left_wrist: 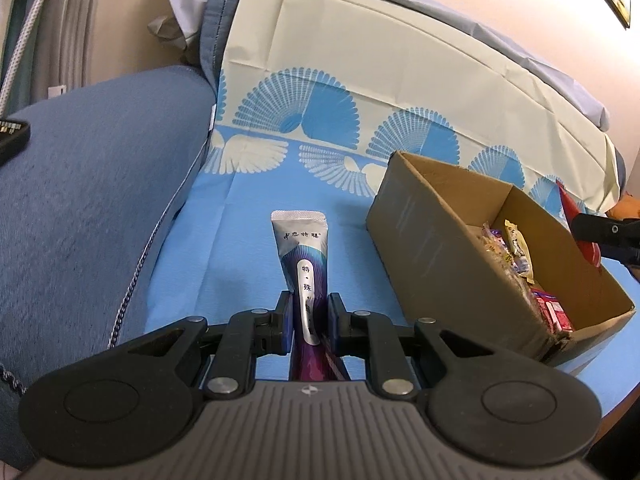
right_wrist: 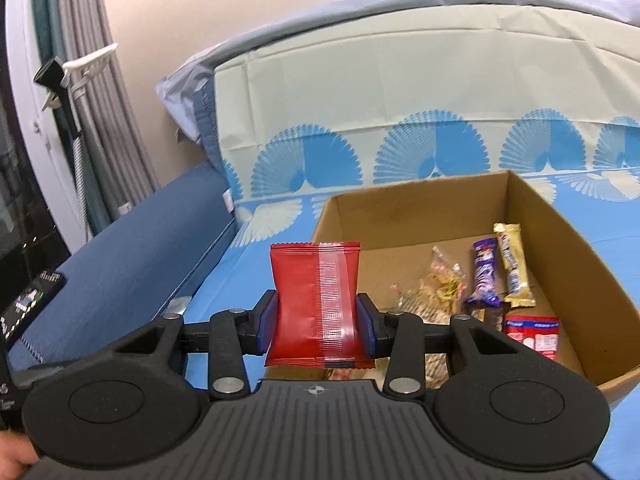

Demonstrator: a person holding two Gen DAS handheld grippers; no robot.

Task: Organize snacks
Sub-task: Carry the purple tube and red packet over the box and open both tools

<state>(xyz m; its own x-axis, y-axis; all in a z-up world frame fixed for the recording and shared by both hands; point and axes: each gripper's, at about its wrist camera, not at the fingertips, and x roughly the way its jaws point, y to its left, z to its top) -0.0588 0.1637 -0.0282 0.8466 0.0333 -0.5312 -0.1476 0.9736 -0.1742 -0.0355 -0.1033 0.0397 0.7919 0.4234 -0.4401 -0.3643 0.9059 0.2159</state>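
My left gripper (left_wrist: 308, 312) is shut on a silver and purple stick packet (left_wrist: 302, 252) with Chinese print, held above the blue cloth, left of the cardboard box (left_wrist: 432, 256). My right gripper (right_wrist: 316, 316) is shut on a red snack packet (right_wrist: 314, 304), held over the near left edge of the cardboard box (right_wrist: 560, 248). Inside the box lie a purple bar (right_wrist: 485, 272), a gold bar (right_wrist: 514, 264), clear wrapped snacks (right_wrist: 436, 284) and a red and white packet (right_wrist: 532, 334). The right gripper and its red packet (left_wrist: 576, 224) show at the right edge of the left wrist view.
The box stands on a sofa seat covered by a blue cloth with fan patterns (left_wrist: 248, 240). A blue padded armrest (left_wrist: 92, 200) lies to the left with a dark device (left_wrist: 12, 136) on it. The cream backrest cover (right_wrist: 400, 92) rises behind. Curtains (right_wrist: 92, 80) hang far left.
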